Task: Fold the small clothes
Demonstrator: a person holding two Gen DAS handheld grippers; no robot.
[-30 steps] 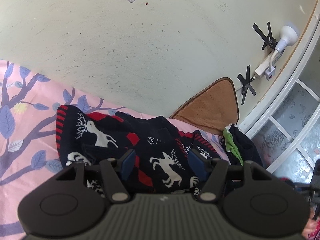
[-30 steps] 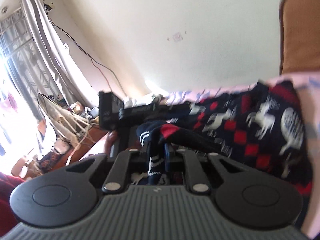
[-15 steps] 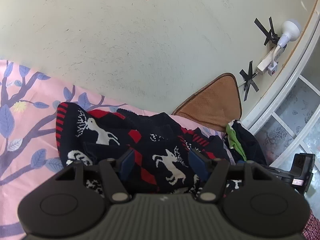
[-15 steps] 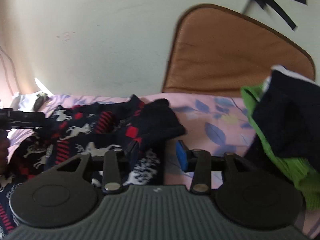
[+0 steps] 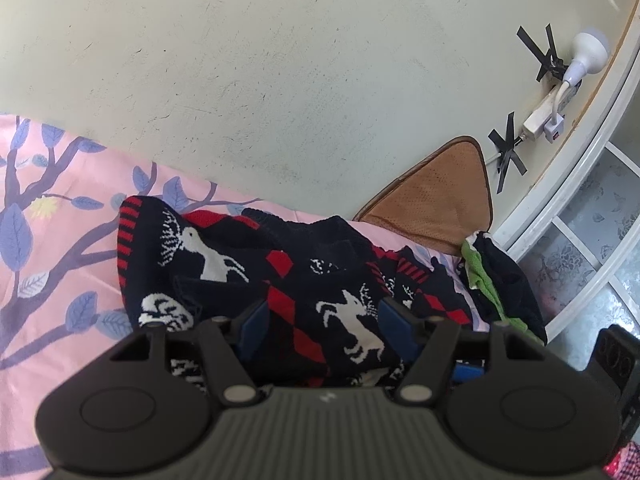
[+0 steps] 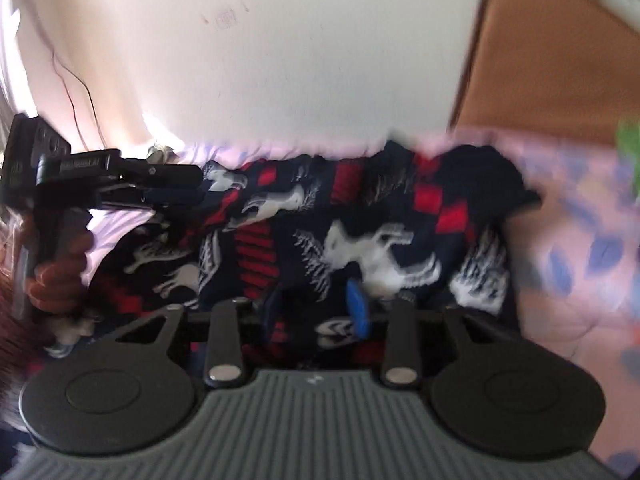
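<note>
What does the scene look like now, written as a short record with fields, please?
garment: dark reindeer sweater, crumpled, not yet folded flat
surface: pink leaf-print sheet
left tool: jaws apart, sweater between them; grip unclear
right tool: jaws apart, have just been closing, sweater between them; view blurred
nearby: brown cushion against the wall; green and dark clothes beside it

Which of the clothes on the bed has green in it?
The small heap at the bed's far right, beside the window: dark cloth over bright green. The reindeer sweater is only navy, red and white.
</note>
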